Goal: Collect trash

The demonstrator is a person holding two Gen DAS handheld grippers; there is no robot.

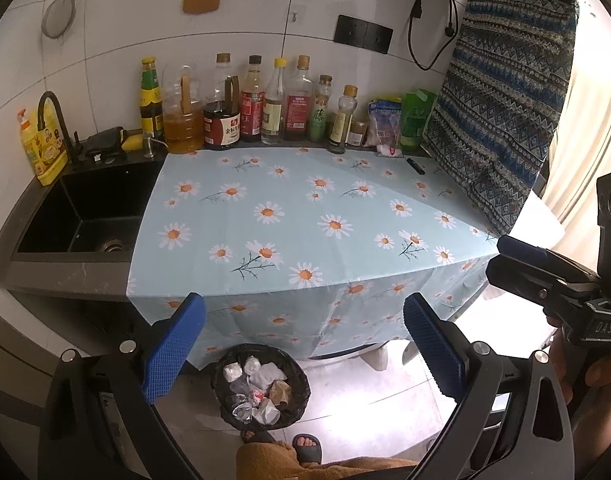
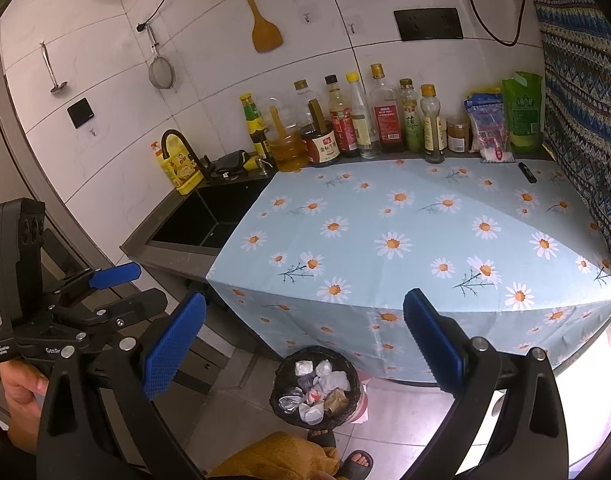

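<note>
A bin lined with a black bag [image 1: 217, 376] [image 2: 276, 384] stands on the floor below the counter's front edge. It holds crumpled white paper [image 1: 265, 376] [image 2: 331, 380], clear wrappers and a brown scrap. My left gripper [image 1: 303, 344] hovers above the bin, open, with nothing between its blue pads. My right gripper [image 2: 303, 344] is also open and empty, above and to the right of the bin. Each shows from the side in the other's view: the right gripper [image 1: 505, 264] and the left gripper [image 2: 145, 286]. The daisy cloth [image 1: 305, 220] [image 2: 425, 240] covers the counter.
Sauce and oil bottles [image 1: 253, 104] [image 2: 361, 120] line the back wall. A black sink [image 1: 85, 216] [image 2: 209, 216] lies left. A small black stick [image 1: 415, 166] [image 2: 527, 172] rests on the cloth's far right, by a patterned hanging fabric [image 1: 501, 112]. A person's sandalled feet [image 1: 307, 446] stand near the bin.
</note>
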